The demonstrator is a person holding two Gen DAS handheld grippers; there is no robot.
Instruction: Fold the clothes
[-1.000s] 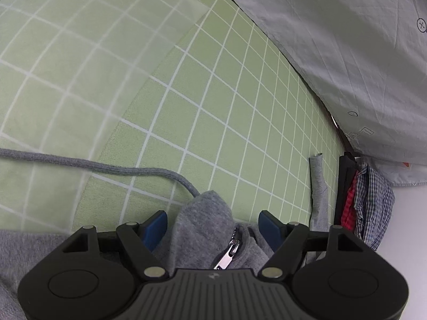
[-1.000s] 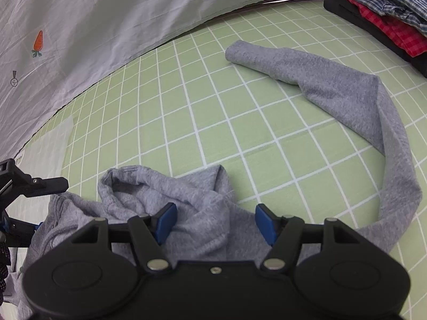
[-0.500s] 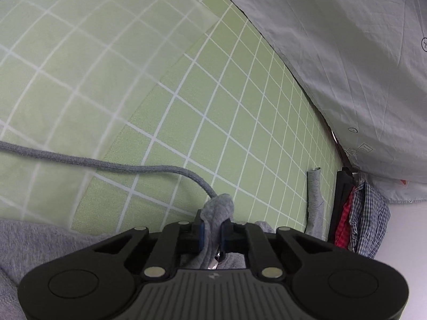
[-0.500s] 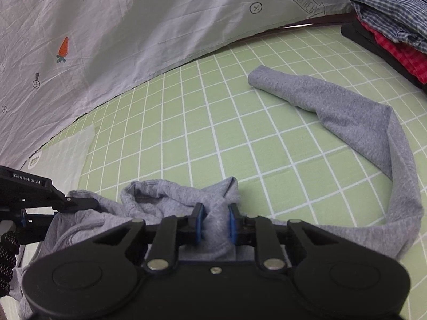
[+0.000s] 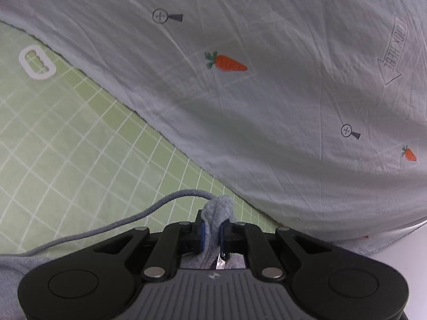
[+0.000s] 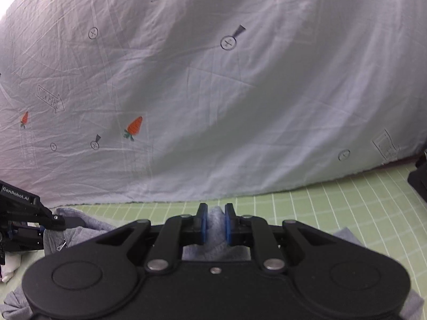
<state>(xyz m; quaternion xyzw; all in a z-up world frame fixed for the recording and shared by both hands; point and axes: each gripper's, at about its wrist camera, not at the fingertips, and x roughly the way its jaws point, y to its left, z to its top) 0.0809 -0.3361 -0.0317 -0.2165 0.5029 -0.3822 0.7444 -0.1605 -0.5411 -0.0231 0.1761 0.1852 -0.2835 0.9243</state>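
1. Left hand-held gripper (image 5: 212, 233): the blue pads stand narrow and are clamped on a bunched fold of the grey hoodie (image 5: 216, 214). The pinched cloth rises just above the fingertips.
2. A metal zipper pull (image 5: 220, 260) shows just behind the left pads, within the held fabric.
3. A grey drawstring (image 5: 112, 225) leaves the pinched fold and runs off to the left of the left hand-held gripper, over the green gridded mat (image 5: 80, 138).
4. Right hand-held gripper (image 6: 215, 225): the jaws are closing, already narrow, with a fold of the same grey hoodie pressed between the blue pads.
5. Further hoodie fabric lies below and to either side of the right hand-held gripper, on the mat.
6. In the right wrist view the left hand-held gripper appears at the far left edge, with hoodie cloth bunched at its fingers.
7. Ahead of both hand-held grippers hangs a pale sheet (image 6: 240, 93) printed with carrots and arrow marks; its lower edge meets the mat.
8. A white oval marking (image 5: 37, 62) lies on the mat, well to the left of the left hand-held gripper.
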